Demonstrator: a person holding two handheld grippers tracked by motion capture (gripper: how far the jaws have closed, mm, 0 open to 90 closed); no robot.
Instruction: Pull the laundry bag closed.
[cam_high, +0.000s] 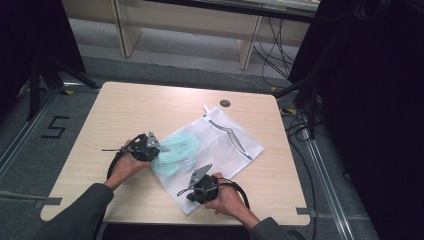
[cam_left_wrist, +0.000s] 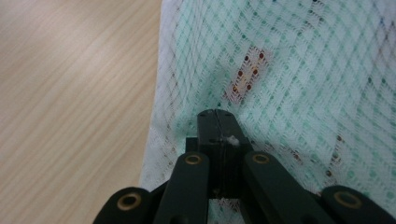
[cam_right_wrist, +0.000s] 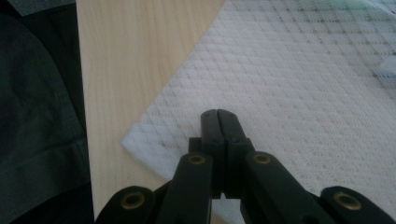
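Mesh laundry bag (cam_high: 220, 145), white and limp, lies flat on the bench (cam_high: 125, 110) with a pale green garment (cam_high: 177, 150) inside. Left tongs (cam_left_wrist: 217, 114) rest closed at its green-filled edge; right tongs (cam_right_wrist: 218, 114), also closed, rest beside its near corner, neither visibly pinching mesh. Light and floppy, the bag likely handles best by hem or corner. Floor tape beyond the left tongs reads "5" (cam_high: 54, 127).

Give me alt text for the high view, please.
Two hand-held grippers, left gripper and right gripper, both shut, work at a white mesh laundry bag with a mint-green garment inside, lying on a light wooden table.
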